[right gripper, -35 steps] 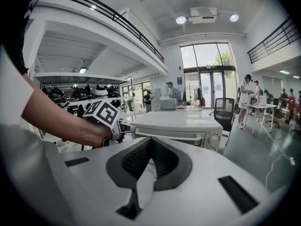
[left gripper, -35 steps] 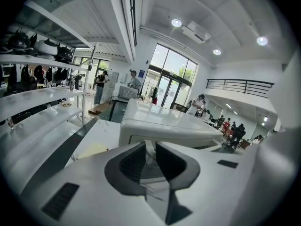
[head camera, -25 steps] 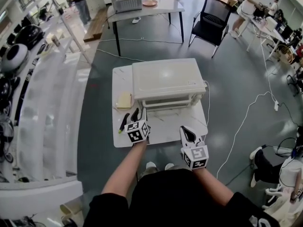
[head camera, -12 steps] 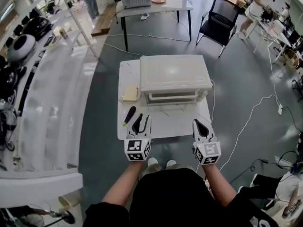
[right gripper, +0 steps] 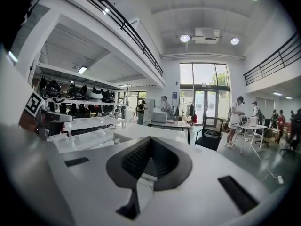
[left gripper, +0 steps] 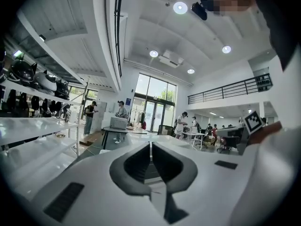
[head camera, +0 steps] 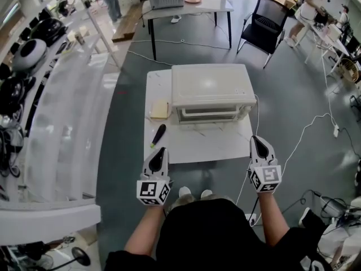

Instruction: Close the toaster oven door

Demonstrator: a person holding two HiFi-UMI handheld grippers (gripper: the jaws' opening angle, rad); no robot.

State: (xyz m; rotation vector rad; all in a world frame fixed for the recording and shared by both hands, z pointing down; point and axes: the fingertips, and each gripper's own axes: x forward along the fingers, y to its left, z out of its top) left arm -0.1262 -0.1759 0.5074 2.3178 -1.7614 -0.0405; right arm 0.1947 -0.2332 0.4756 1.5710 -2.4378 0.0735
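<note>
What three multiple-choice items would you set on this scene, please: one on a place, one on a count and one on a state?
1. Where, relative to the toaster oven, does the yellow pad lie?
A. On top of it.
B. On the table, at its left in the head view.
C. On the floor under it.

2. How many loose things share the table with the oven?
A. One.
B. Two.
C. Four.

3. How does the oven's door stand?
A. Shut.
B. Hanging fully open.
C. Taken off.

Answers:
1 B, the pad rests on the tabletop beside the oven's left wall.
2 B, only the pad and a black-handled tool lie there.
3 A, the door sits upright against the oven's front.
</note>
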